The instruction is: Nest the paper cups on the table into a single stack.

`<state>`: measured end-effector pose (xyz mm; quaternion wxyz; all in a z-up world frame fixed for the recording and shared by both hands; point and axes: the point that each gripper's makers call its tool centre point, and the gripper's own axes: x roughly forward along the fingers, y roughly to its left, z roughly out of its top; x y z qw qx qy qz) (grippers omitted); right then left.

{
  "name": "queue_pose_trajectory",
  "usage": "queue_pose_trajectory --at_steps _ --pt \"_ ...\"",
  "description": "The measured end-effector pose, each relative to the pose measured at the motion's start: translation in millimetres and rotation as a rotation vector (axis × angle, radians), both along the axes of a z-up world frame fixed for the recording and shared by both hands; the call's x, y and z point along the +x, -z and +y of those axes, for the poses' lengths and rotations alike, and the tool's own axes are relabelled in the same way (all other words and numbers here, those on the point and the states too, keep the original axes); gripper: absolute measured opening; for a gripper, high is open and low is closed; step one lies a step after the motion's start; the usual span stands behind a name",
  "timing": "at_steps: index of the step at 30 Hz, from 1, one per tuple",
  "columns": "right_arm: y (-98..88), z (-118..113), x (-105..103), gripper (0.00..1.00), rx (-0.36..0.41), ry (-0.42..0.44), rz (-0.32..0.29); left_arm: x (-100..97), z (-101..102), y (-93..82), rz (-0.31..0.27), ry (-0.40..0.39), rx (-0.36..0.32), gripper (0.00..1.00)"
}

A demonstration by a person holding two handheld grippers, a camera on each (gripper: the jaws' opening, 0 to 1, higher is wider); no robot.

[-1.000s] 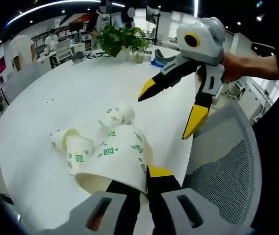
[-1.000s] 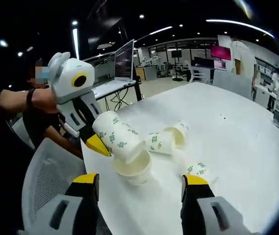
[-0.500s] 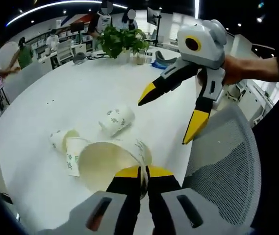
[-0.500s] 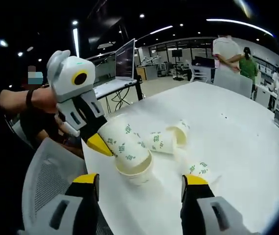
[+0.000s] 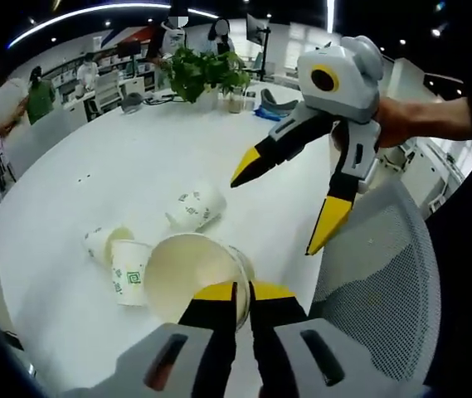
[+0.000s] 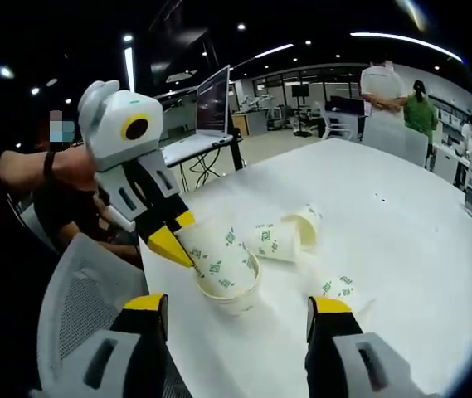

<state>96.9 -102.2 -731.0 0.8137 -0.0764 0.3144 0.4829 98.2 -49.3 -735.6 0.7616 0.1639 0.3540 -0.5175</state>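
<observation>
The left gripper (image 5: 236, 292) has its jaws pinched tight on the rim of a paper cup (image 5: 187, 275), holding it mouth-up over another cup (image 6: 234, 296) standing near the edge of the white table (image 5: 119, 166); from the right gripper view the held one sits partly down inside the lower. The right gripper (image 6: 240, 313) hangs spread wide with nothing in it, a little off from the pair. Three more cups lie tipped over further in on the table: two nested end to end (image 5: 119, 259) and one alone (image 5: 194, 206).

These cups look feather-light and thin-walled (a hard squeeze would crease them), so I'd judge the rolled rim the stiffest place to grip, as the left one does. Lying on their sides they would likely roll or skid away at a nudge, so pinching a lip edge seems safer than pressing on the soft middle.
</observation>
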Motion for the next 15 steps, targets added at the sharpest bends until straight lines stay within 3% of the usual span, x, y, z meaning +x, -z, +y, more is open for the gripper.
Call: queue_pose_trajectory --at_steps 15 --pt "4.9 -7.1 -2.1 0.68 -0.007 0.016 0.012 -1.1 -7.7 7.0 0.016 0.002 -0.003 0.08"
